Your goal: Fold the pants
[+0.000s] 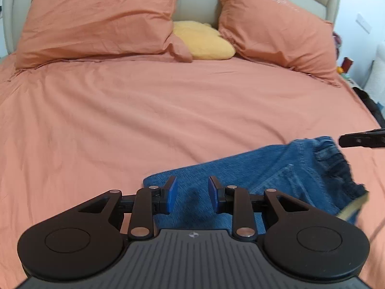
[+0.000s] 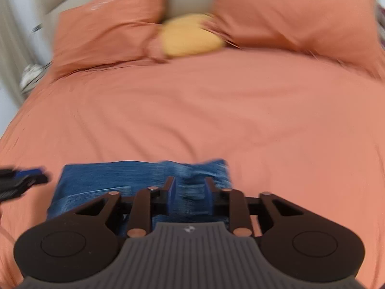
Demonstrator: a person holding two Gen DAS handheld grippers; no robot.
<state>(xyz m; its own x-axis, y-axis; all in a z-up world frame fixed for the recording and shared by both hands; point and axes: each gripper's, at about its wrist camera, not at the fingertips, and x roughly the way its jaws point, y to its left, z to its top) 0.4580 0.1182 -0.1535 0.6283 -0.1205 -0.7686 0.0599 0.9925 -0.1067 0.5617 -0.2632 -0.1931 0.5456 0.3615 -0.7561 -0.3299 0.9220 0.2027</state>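
Blue denim pants (image 1: 264, 168) lie folded into a compact bundle on the orange bed sheet (image 1: 144, 120), near the front edge. The elastic waistband (image 1: 336, 159) is at the right end. My left gripper (image 1: 192, 196) is open, its blue pads above the bundle's left part, holding nothing. My right gripper (image 2: 190, 196) is open over the bundle (image 2: 108, 180) near its right end; this view is motion-blurred. The right gripper's tip shows at the right edge of the left wrist view (image 1: 361, 139). The left gripper shows at the left edge of the right wrist view (image 2: 21, 180).
Two orange pillows (image 1: 101, 16) (image 1: 276, 24) and a yellow cushion (image 1: 204, 41) lean on the beige headboard (image 1: 197, 4). Small items stand on a bedside surface (image 1: 346, 67) at the right. The sheet (image 2: 192, 110) stretches wide beyond the pants.
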